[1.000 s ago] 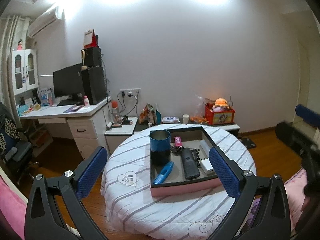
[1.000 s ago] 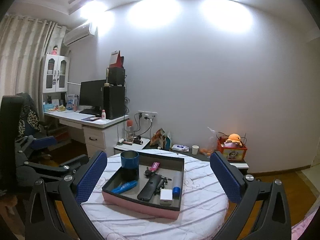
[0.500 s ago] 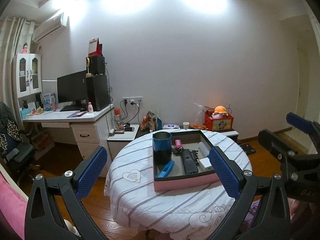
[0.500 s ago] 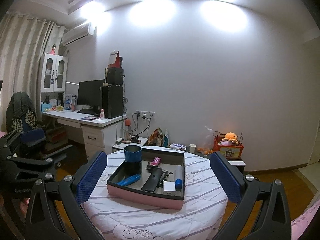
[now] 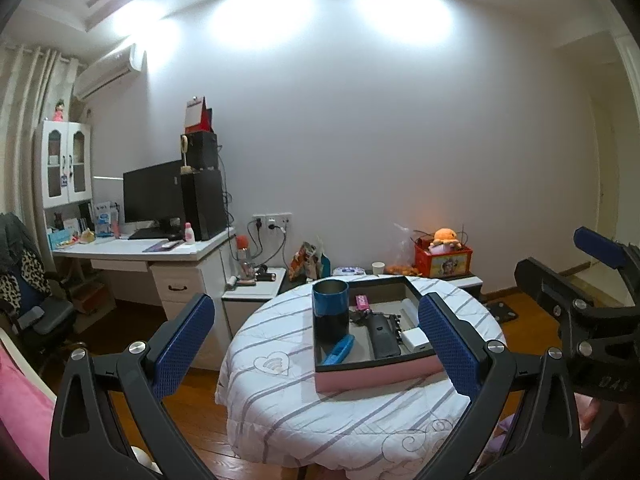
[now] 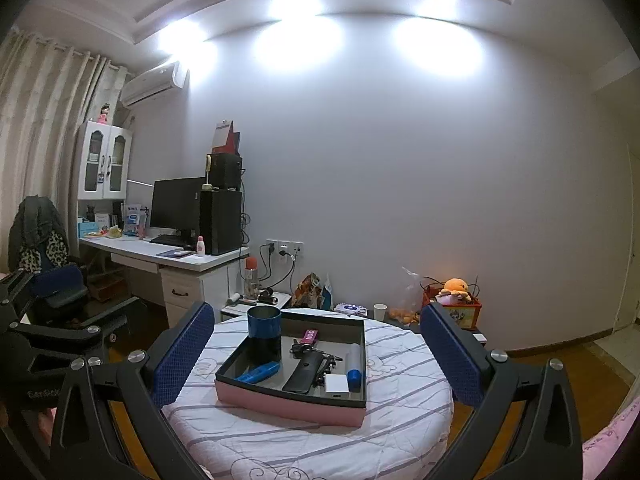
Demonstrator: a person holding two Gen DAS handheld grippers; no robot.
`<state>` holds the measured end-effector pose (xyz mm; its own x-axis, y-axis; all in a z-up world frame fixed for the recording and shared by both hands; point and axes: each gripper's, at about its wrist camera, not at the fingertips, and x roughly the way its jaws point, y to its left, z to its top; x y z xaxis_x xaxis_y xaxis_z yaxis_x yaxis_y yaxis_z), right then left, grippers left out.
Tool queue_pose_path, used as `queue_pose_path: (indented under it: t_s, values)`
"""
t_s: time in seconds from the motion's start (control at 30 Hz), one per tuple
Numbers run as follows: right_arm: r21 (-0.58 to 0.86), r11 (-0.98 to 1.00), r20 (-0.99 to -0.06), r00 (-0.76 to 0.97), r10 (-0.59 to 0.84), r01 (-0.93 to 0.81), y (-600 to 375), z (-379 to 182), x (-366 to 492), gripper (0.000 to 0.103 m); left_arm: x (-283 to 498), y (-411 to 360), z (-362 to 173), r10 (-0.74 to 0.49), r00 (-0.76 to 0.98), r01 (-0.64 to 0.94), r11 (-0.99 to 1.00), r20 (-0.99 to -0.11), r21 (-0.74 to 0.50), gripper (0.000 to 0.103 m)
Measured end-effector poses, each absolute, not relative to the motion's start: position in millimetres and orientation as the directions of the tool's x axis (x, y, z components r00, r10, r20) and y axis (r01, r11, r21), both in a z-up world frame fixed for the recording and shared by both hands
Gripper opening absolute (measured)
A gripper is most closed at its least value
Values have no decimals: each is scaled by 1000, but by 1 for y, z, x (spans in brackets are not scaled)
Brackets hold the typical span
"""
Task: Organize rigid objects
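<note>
A pink-sided tray [image 5: 376, 378] [image 6: 288, 402] sits on a round table [image 5: 288, 412] [image 6: 400, 420] covered with a striped white cloth. In it stand a blue cup [image 5: 330, 309] [image 6: 263, 330], a blue stapler-like object [image 5: 339, 349] [image 6: 258, 372], a black remote [image 5: 383, 336] [image 6: 305, 372], a pink small item [image 5: 361, 301] [image 6: 310, 335], a white charger block [image 5: 416, 337] [image 6: 337, 385] and a white tube with blue cap [image 6: 354, 364]. My left gripper [image 5: 316, 344] is open and empty, well back from the table. My right gripper [image 6: 316, 356] is open and empty, also back; it shows in the left wrist view [image 5: 592, 280].
A white desk [image 5: 160, 248] [image 6: 168, 256] with a monitor [image 5: 154, 196] and black tower stands at left. An office chair [image 5: 28, 300] [image 6: 48, 280] is far left. A low cabinet [image 5: 256, 288] and a red toy box [image 5: 442, 258] [image 6: 456, 308] stand by the wall.
Both grippers have pulled back and up from the table, so the tray looks smaller and farther. Both stay open and empty. The right gripper has come further into the left wrist view.
</note>
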<state>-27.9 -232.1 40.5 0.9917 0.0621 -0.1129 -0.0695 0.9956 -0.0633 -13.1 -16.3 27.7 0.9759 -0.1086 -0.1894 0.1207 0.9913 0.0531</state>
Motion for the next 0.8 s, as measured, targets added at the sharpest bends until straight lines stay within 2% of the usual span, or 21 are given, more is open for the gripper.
queue_pose_path:
  t_s: [0.8]
  values:
    - [-72,995,-91,994,57,-64,-230,40,-34,103,-15,-19,28,-117,980,127,990,-160,55,103]
